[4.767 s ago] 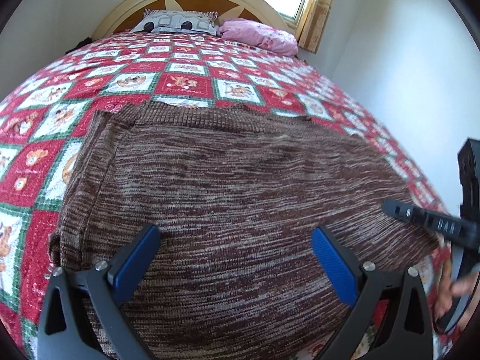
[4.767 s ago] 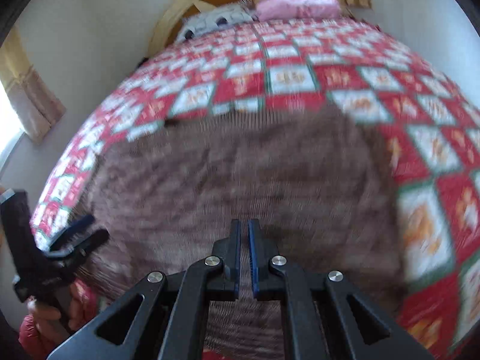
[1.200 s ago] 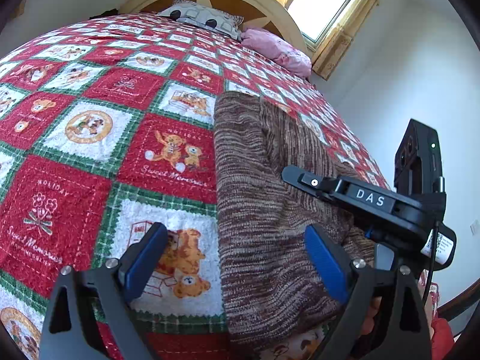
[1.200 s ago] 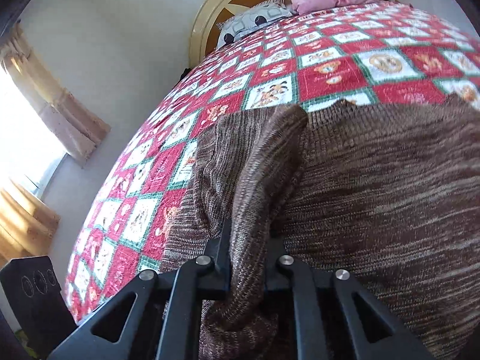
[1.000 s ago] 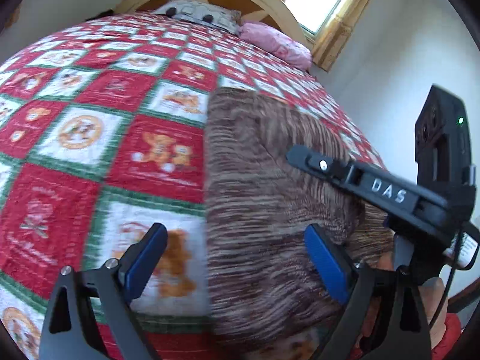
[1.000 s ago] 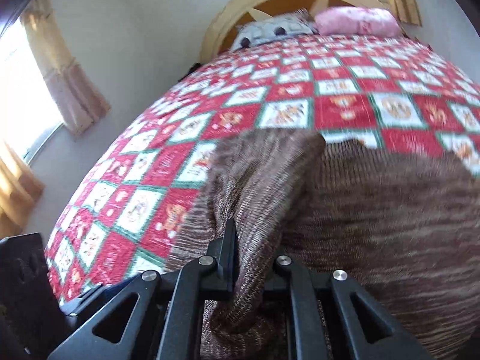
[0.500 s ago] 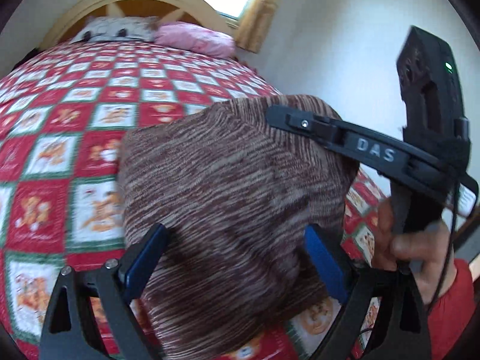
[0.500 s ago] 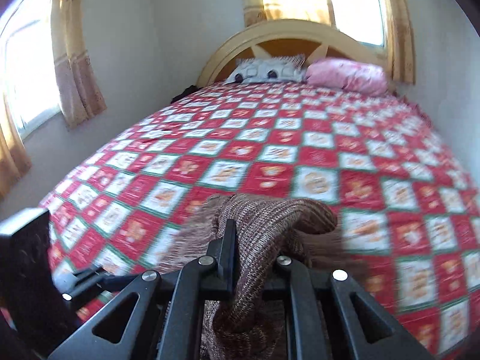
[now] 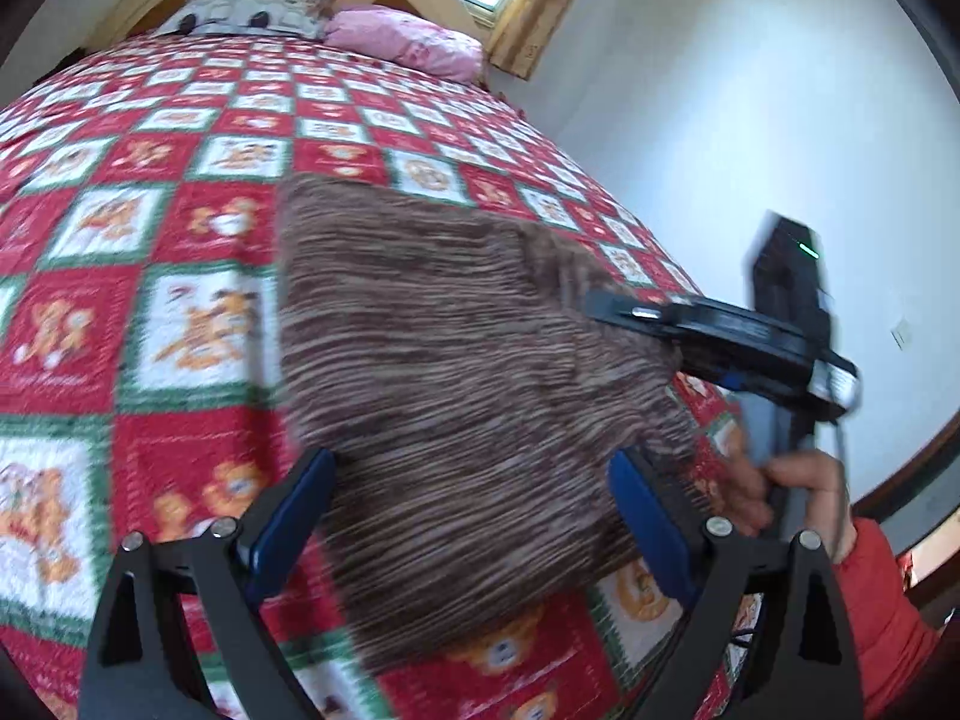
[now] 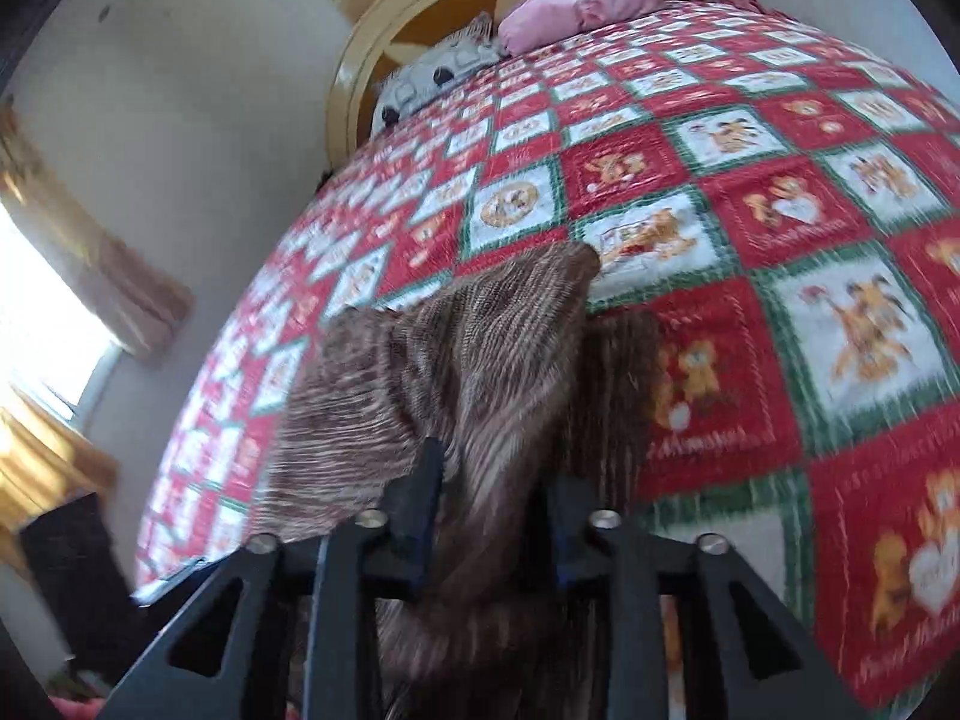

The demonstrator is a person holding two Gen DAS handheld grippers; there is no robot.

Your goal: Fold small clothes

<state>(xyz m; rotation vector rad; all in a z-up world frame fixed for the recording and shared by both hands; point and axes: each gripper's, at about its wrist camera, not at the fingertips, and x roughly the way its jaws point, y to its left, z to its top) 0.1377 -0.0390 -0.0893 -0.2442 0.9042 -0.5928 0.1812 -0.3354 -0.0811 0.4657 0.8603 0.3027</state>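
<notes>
Brown knit garment (image 10: 456, 372) streaked with blur, its near end behind the right claw (image 10: 498, 492) — quilt (image 9: 198, 192) lettering unreadable

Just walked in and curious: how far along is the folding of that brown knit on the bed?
Done: the brown sweater lies on the quilt with one side folded over. In hand: the jaws of the right gripper have just been opening, a flap of knit between them; the left gripper hangs open above the sweater. Left: probably another fold and smoothing the bunched edge.
</notes>
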